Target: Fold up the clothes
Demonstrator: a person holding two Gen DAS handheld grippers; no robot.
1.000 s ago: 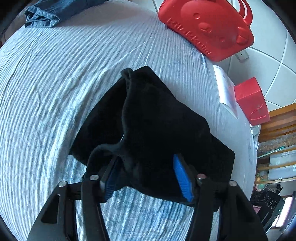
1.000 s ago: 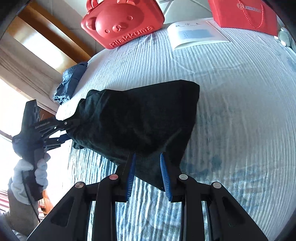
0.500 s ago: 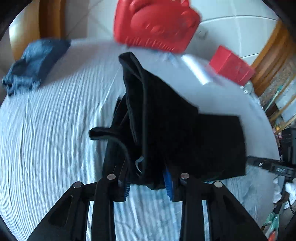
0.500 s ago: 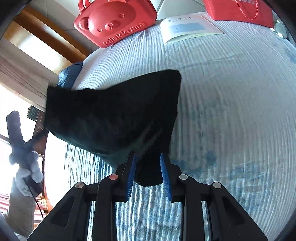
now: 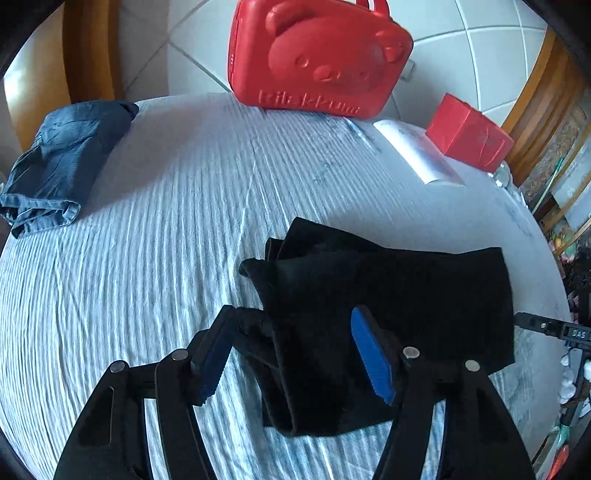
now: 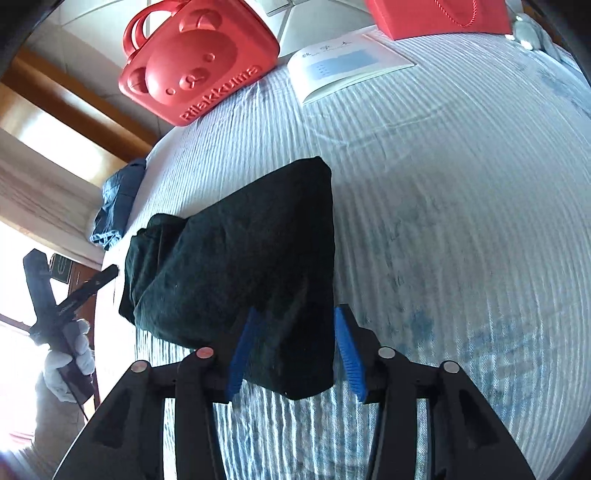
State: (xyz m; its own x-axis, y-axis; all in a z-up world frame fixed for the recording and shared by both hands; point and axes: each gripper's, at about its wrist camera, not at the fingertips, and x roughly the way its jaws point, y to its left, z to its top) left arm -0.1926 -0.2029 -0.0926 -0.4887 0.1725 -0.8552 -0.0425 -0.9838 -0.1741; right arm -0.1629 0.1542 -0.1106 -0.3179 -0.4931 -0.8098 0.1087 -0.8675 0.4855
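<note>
Striped bed sheet (image 5: 155,258) under both grippers. Black garment (image 6: 251,251) folded flat between opening jaws: left gripper (image 5: 295,354) wide, right gripper (image 6: 293,350) narrower, releasing finished fold.

red gift bag (image 6: 439,16): top cut off | booklet (image 5: 417,155): print blurred | blue garment (image 6: 118,199): partly beyond bed edge

- A bed (image 5: 155,280) with a pale blue striped sheet fills both views.
- White tiled wall (image 5: 491,55) behind the bed.
- Wooden frame (image 5: 85,55) at the bed's far edge.
- Bright daylight from a window (image 6: 14,280) at left.
</note>
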